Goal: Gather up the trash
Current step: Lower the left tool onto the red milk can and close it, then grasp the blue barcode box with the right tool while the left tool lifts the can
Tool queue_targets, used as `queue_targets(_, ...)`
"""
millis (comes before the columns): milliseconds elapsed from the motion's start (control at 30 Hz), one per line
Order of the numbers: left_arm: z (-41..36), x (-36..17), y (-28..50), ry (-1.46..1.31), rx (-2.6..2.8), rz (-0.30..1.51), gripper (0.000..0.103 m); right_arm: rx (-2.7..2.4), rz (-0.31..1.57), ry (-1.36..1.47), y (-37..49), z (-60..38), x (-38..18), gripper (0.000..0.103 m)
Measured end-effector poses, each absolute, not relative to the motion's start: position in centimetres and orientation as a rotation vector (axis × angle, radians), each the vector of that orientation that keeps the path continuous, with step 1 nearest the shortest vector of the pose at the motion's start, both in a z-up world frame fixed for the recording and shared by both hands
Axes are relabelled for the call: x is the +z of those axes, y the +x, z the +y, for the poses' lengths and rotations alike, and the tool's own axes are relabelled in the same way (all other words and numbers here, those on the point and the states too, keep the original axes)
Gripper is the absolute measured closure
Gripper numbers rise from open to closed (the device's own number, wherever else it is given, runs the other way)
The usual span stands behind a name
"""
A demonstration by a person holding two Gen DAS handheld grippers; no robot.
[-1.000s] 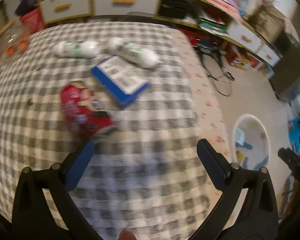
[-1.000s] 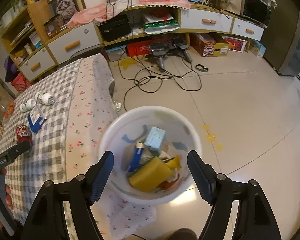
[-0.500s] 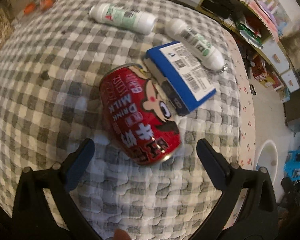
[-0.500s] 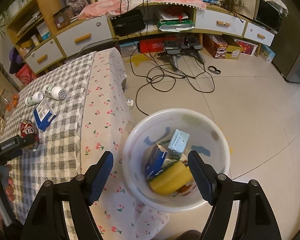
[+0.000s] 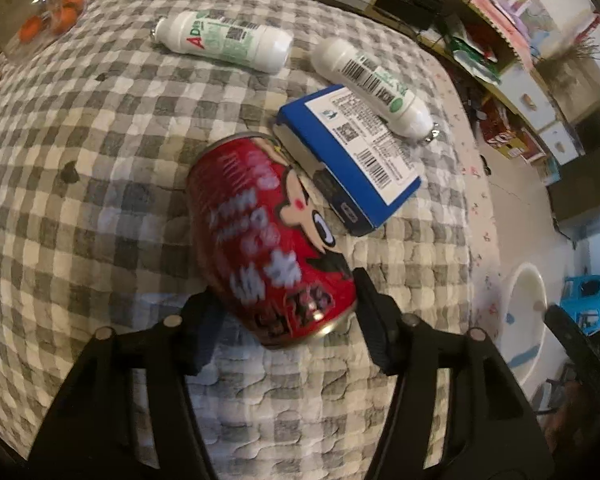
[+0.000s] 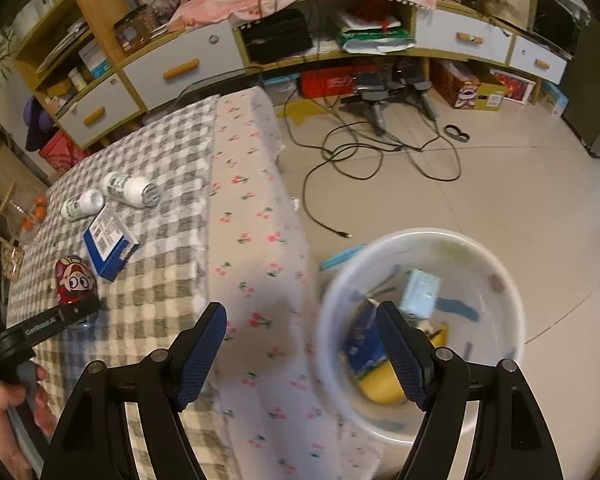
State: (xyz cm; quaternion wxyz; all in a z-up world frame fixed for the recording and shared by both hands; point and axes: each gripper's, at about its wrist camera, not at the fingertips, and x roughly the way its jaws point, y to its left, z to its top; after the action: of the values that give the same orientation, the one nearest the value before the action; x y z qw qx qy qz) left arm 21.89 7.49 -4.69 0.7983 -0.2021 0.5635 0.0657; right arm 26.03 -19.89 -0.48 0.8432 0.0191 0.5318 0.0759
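The worktop [image 5: 80, 208], covered with a grey-and-white checked cloth, filled most of the left wrist view, and a flowered cloth [image 6: 256, 240] hung over its edge toward the tiled floor [image 6: 500, 184]. On the floor just beside the worktop stood a white bin [image 6: 512, 308] with a yellow piece, a blue box and a pale packet inside.

The left gripper [image 5: 280, 316] pointed steeply down at the worktop with the red can [image 5: 268, 240] lying on its side between its fingers [image 5: 374, 320]; they had just been drawing together, and both fingers sat right against the can's near end, gripping it. The can still rested on the cloth. Its far end touched the corner of a blue box [image 5: 348, 160] with a white barcode label. Past the box lay two white bottles: one [image 5: 372, 84] touching the box's far edge, the other [image 5: 224, 40] apart to the left. A clear jar holding orange fruit [image 5: 40, 20] stood at the far left corner.

The right gripper [image 6: 300, 352] hung over the worktop's edge with its fingers [image 6: 202, 352] spread and nothing between them, the bin behind its right finger. In its view a hand [image 6: 8, 412] held the left gripper's handle.
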Motion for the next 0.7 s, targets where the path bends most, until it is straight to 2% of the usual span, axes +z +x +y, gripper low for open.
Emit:
queue_targets(233, 9.2, -3.5, 20.3, -0.346, 0.109, 1.198, 0.045, 0.219, 1.132, 0.007, 26.9, -15.1, -1.6, 0.025)
queue_targets(700, 13.9, -2.8, 18.2, -0.340, 0.154, 1.170, 0.046, 0.396, 1.090, -0.091, 28.1, -3.7, -3.8, 0.025)
